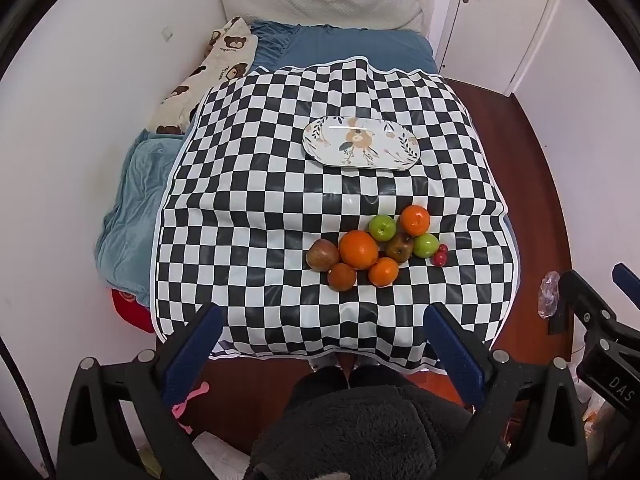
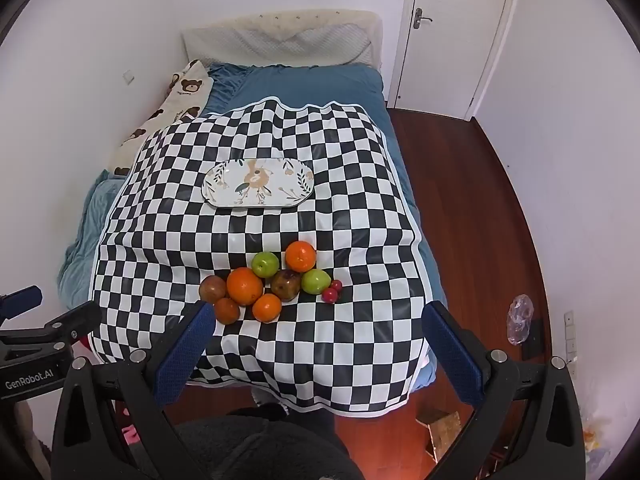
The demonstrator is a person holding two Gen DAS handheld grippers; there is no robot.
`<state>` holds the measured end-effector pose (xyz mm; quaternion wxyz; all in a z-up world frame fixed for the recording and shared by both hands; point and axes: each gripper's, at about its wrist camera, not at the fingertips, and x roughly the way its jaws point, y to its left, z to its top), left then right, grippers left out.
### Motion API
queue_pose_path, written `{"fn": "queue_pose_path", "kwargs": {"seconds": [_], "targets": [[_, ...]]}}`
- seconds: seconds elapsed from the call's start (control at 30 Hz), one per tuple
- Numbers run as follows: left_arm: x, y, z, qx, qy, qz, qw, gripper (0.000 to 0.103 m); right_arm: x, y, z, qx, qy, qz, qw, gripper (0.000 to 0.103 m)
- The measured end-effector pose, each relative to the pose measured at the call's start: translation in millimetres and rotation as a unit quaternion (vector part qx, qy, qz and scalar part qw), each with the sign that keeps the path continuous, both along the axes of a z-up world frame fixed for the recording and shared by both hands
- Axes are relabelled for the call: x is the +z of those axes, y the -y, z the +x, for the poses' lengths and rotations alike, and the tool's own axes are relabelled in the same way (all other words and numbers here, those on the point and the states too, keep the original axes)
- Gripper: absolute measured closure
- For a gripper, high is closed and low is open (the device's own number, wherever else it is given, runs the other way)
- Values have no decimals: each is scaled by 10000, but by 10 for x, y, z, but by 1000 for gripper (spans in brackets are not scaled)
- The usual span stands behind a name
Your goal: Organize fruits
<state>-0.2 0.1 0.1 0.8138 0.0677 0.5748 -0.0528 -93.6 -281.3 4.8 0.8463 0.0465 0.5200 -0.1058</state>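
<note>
A cluster of fruit lies on the near part of a black-and-white checkered cloth: a big orange, smaller oranges, two green apples, brownish-red apples and small red fruits. Farther back sits an oval floral plate with nothing on it. My left gripper hangs open above the cloth's near edge, holding nothing. My right gripper is open too, just short of the fruit.
The cloth covers a blue bed with a bear-print pillow against the left wall. Wooden floor runs along the right, with a crumpled plastic bottle on it. A door stands at the back right. A person's dark fleece clothing fills the bottom.
</note>
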Motion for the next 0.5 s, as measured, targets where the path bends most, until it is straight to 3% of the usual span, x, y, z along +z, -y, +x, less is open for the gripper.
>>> {"fn": "queue_pose_path", "kwargs": {"seconds": [0.5], "targets": [[-19, 9, 2, -1, -6, -44, 10000, 0, -2, 2, 4, 7, 9, 7, 10000, 0]]}}
